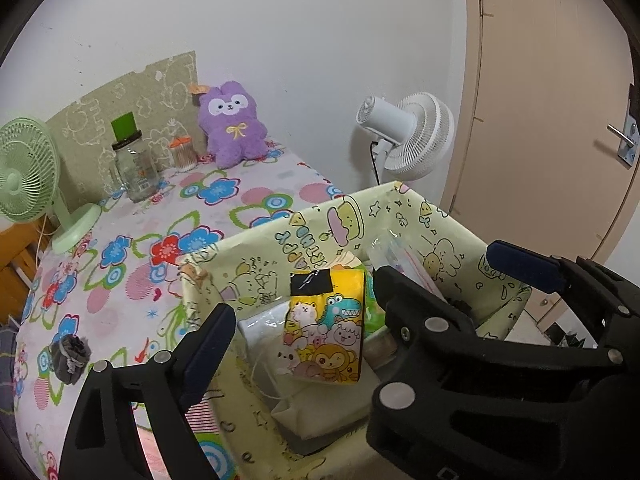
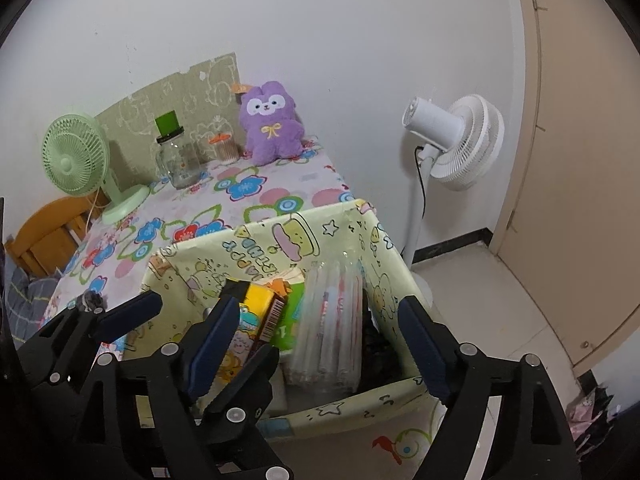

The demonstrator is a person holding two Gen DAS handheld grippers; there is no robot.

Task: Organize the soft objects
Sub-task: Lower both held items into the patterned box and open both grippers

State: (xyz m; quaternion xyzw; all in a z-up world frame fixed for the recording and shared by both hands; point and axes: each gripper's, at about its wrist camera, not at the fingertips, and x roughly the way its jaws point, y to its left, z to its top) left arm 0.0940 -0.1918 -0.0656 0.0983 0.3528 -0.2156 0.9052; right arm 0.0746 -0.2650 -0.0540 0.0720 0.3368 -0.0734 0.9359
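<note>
A pale green cartoon-print fabric basket (image 1: 256,264) stands on the near right corner of the floral table. Inside it a yellow animal-print pack (image 1: 326,336) leans upright beside a green pack (image 2: 294,312) and a clear plastic pack (image 2: 332,328) of white and pink items. My left gripper (image 1: 304,308) hangs open over the basket's left half, its pads apart from the yellow pack. My right gripper (image 2: 320,304) is open around the clear pack without pressing it. The two grippers cross each other. A purple plush (image 1: 232,124) sits at the table's back. A rolled grey sock (image 1: 70,356) lies at the left.
A green desk fan (image 1: 24,168), a glass jar (image 1: 136,168) with a green lid and a small swab container (image 1: 184,154) stand along the back of the table. A white standing fan (image 2: 452,140) and a door (image 2: 580,160) are to the right. A wooden chair (image 2: 44,232) is at the left.
</note>
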